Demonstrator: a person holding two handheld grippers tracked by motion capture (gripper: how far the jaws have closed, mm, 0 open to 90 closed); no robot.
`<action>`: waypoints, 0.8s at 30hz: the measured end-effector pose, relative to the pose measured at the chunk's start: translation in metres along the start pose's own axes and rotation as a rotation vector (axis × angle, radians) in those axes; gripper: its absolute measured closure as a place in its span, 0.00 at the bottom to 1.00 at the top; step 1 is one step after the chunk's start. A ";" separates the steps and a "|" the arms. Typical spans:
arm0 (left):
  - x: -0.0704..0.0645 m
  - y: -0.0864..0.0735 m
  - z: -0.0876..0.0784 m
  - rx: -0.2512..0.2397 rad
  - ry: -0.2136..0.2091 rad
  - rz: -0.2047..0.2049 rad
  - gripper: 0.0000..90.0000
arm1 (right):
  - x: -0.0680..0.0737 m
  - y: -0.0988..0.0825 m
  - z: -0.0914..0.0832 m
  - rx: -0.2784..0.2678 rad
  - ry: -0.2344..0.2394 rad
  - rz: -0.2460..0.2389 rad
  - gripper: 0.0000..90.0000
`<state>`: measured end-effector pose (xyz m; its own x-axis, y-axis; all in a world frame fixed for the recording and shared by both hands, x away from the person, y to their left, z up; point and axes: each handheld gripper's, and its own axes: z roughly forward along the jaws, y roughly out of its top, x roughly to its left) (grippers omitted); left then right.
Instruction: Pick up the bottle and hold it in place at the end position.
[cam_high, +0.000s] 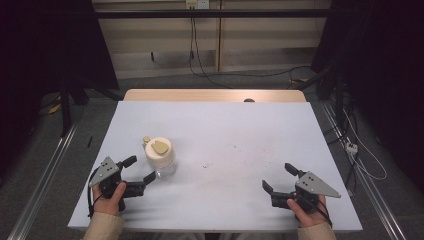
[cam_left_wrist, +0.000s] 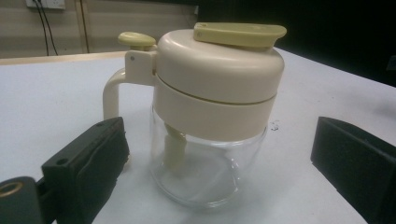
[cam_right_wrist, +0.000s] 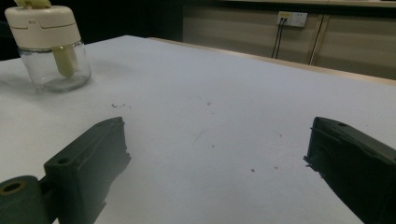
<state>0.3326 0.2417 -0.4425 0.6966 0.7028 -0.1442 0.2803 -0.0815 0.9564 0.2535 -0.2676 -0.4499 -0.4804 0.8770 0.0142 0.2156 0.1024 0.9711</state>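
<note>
In the high view, a clear glass jar with a cream plastic lid and a pale yellow-green flap on top (cam_high: 160, 155) stands upright left of centre on the pale grey table sheet (cam_high: 225, 130). The left gripper (cam_high: 140, 169), at the lower left of the frame, lies low with its jaws spread wide, pointing at the jar; the nearer jaw tip comes just beside the glass base without clearly touching it. The right gripper (cam_high: 278, 178) sits at the lower right, well apart from the jar, jaws also spread and nothing between them.

In the left gripper view, the jar (cam_left_wrist: 215, 107) takes up the centre of the frame, with its cream handle (cam_left_wrist: 112, 95) at the left and a yellow-green stem inside the glass. The two black jaws stand at the lower left and lower right corners, wide apart, the glass ahead of them and not yet between the pads.

In the right gripper view, the jar (cam_right_wrist: 50, 46) is in the upper left corner, far off; the jaws stand open over bare table, with a few dark specks (cam_right_wrist: 116, 105) on the sheet.

The risk, as I judge it: the glass is smooth and round, and the lid is wider than the body. A closing grip set off-centre could squeeze the jar sideways or tip it; a push from the near jaw before closing could slide it away.
</note>
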 end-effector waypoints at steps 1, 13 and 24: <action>0.000 0.000 0.000 -0.001 0.003 0.000 0.04 | 0.000 0.000 -0.001 -0.001 -0.008 0.000 0.05; -0.004 0.003 0.008 -0.003 0.001 0.005 0.04 | 0.002 -0.001 0.000 -0.010 -0.003 -0.003 0.07; -0.004 0.003 0.013 0.016 0.027 -0.004 0.04 | 0.003 -0.001 -0.002 -0.037 -0.021 0.008 0.06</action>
<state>0.3389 0.2290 -0.4422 0.6772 0.7222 -0.1408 0.2935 -0.0897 0.9517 0.2504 -0.2659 -0.4506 -0.4607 0.8874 0.0172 0.1879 0.0786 0.9790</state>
